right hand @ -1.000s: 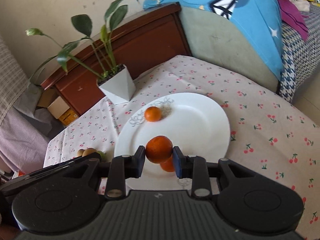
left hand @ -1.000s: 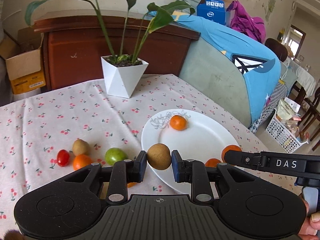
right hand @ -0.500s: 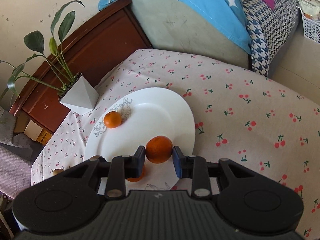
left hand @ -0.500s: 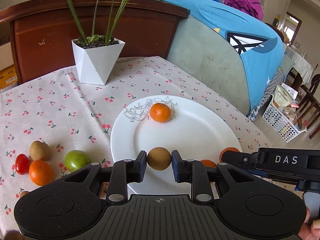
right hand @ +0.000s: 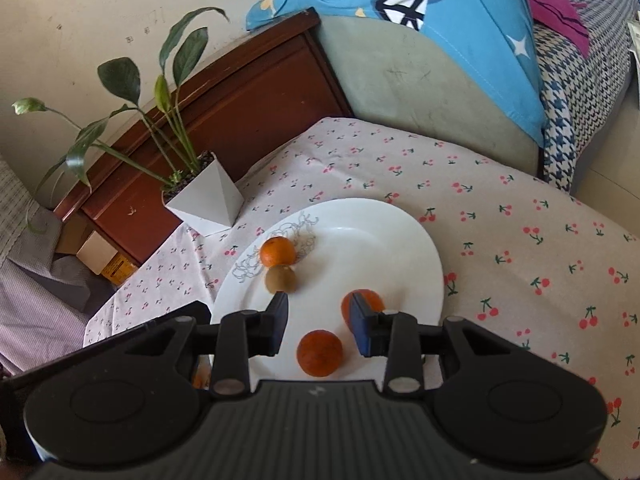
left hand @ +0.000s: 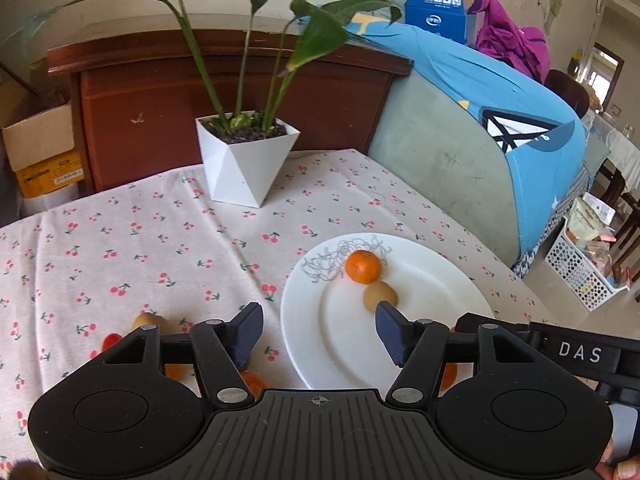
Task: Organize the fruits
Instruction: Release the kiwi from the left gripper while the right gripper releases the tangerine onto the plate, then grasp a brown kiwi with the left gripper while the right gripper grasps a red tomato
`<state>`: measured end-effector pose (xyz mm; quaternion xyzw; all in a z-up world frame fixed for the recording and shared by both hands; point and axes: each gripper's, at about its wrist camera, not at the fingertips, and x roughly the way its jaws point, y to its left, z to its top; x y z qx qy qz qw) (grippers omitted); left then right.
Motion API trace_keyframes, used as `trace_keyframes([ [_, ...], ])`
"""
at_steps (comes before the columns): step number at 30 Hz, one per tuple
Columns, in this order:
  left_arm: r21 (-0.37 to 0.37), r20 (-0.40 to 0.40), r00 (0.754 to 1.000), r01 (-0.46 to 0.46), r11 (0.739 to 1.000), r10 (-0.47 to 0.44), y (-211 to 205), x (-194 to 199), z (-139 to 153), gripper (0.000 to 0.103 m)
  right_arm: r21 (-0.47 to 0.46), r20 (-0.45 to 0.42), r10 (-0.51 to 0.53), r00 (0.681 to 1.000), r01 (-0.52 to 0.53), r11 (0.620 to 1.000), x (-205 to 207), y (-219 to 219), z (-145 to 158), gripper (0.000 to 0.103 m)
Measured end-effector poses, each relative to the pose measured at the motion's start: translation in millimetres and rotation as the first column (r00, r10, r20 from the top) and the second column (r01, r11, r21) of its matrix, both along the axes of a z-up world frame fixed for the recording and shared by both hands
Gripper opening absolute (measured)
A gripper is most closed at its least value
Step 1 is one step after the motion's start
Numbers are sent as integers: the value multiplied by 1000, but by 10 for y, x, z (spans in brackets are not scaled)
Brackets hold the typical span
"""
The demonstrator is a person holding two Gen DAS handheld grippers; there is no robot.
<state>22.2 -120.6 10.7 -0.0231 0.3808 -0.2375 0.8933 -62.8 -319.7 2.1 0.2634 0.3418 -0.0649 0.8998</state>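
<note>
Both grippers' jaws wide, empty.

I see a dark wooden cabinet [left hand: 236, 92] behind the counter [left hand: 120, 240], against a scuffed beige wall [right hand: 100, 12]. Grey-green sofa [left hand: 448, 168] on my right, blue cloth [left hand: 512, 92] draped over. Daylight from a far window [left hand: 606, 76].

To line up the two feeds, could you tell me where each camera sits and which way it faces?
Left wrist: rides the left gripper, open, facing the potted plant across the table; a fingertip shows bottom right.
Right wrist: rides the right gripper, open, looking down on the white plate.
Shared: plate, plant, kiwi, top orange.
</note>
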Motion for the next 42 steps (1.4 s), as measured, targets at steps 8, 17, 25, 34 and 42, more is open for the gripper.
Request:
trace_keyframes([
  [8,33,-10,997,-79,996,79,402,55,53,62,-19,-5,138,990,-138,990,61,345,5,40],
  [17,66,-21,986,-166,984,168,787,16,55,62,-16,-22,245,969,-246,969,92,672,-61,40],
  [25,87,-28,976,-214,973,217,1040,-23,-4,60,-37,-37,393,919,-394,918,83,1050,-128,40],
  [34,100,-43,980,-188,977,193,1185,-136,-131,58,-104,-74,527,846,-533,840,73,1414,-245,39],
  [42,103,-75,977,-193,976,202,1281,-181,-222,57,-145,-105,548,830,-558,817,123,1537,-344,33],
])
